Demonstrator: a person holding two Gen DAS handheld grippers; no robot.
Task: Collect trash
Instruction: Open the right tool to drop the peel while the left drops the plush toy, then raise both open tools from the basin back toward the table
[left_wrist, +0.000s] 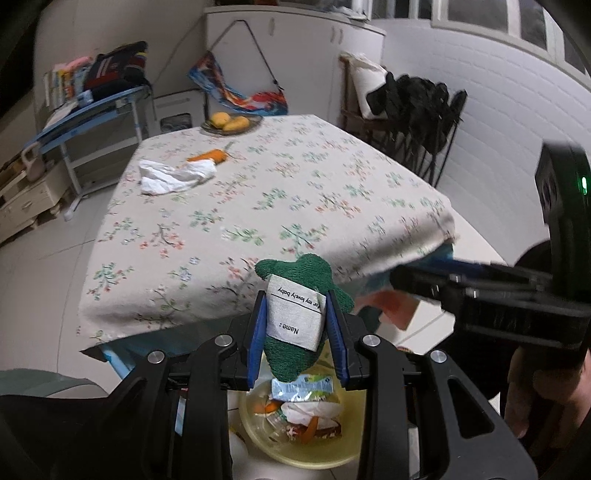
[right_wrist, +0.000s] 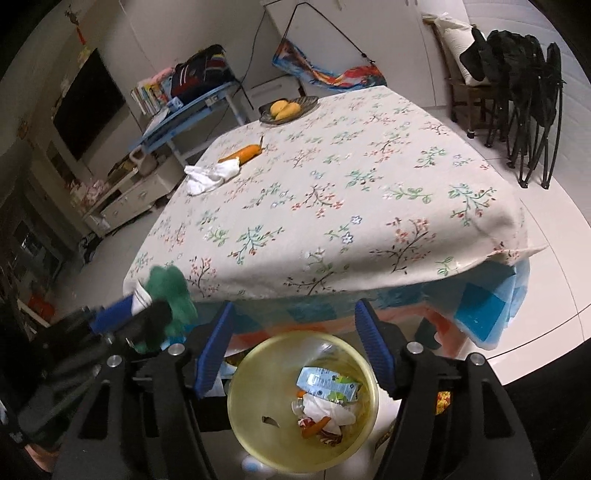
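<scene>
Bench is covered by a floral tablecloth, with a blue-and-orange patterned cloth seen beneath at the near edge. On the far side of the bench, a crumpled white tissue is seen touching a carrot; behind them a dish of yellow fruit is set near the far edge. A blue side desk piled with books and clothing is noted to the left of the bench, and black folded chairs against the wall to the right. A yellow bin stands on the floor below the near bench edge; a blue-and-silver wrapper, white tissue and orange scraps are seen inside it. Left gripper is clamped on a green knitted item with a white fabric label reading "Name:", the blue pads pressed on either side of the label; the item is held directly above the bin, with the bench edge just behind. In the right wrist view the same item appears blurred at the left. Right gripper is spread wide and nothing is held; the bin rim is framed between its fingers, and no contact with the bin can be confirmed.
</scene>
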